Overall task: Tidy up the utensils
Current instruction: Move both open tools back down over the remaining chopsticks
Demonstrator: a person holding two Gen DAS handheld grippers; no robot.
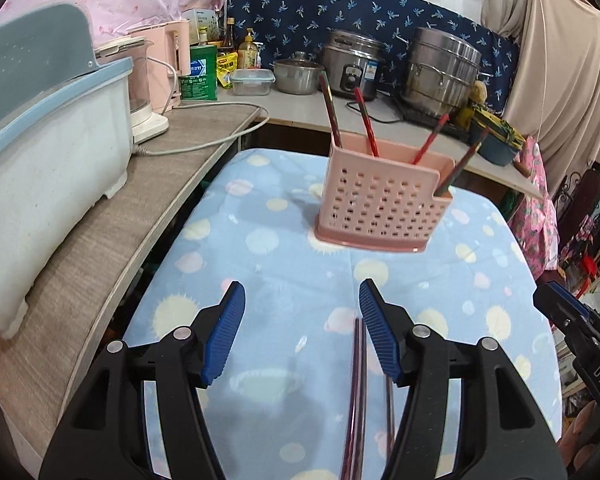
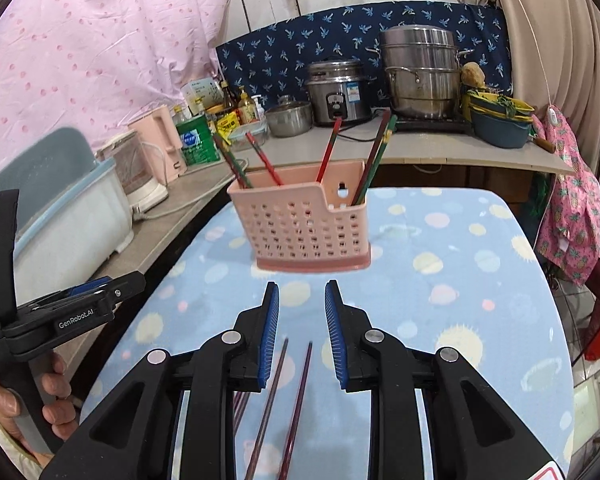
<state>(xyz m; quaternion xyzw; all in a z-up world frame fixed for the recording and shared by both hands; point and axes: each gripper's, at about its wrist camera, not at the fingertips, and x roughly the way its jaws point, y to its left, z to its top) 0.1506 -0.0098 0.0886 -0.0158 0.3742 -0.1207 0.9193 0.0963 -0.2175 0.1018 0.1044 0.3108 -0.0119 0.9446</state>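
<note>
Both tongs, left point(image 1: 302, 300) and right point(image 2: 302, 300), hang released above loose chopsticks point(image 2: 296, 400) on the bench point(image 2: 460, 280), pink holder point(image 2: 304, 224) at twelve o'clock; picking comes next, I judge, needing a lowered, centred pinch

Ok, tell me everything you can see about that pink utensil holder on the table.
The pink utensil holder looks like moulded plastic, its walls pierced with rows of small rectangular holes. It has a darker pink base tray and a raised back wall with a hanging hole; the front wall steps down at one end. It stands upright on the blue spotted tablecloth, ahead of both open grippers, touched by neither. Several red and green chopsticks stand in it, leaning outward. More chopsticks lie flat on the cloth nearer the camera.
</note>
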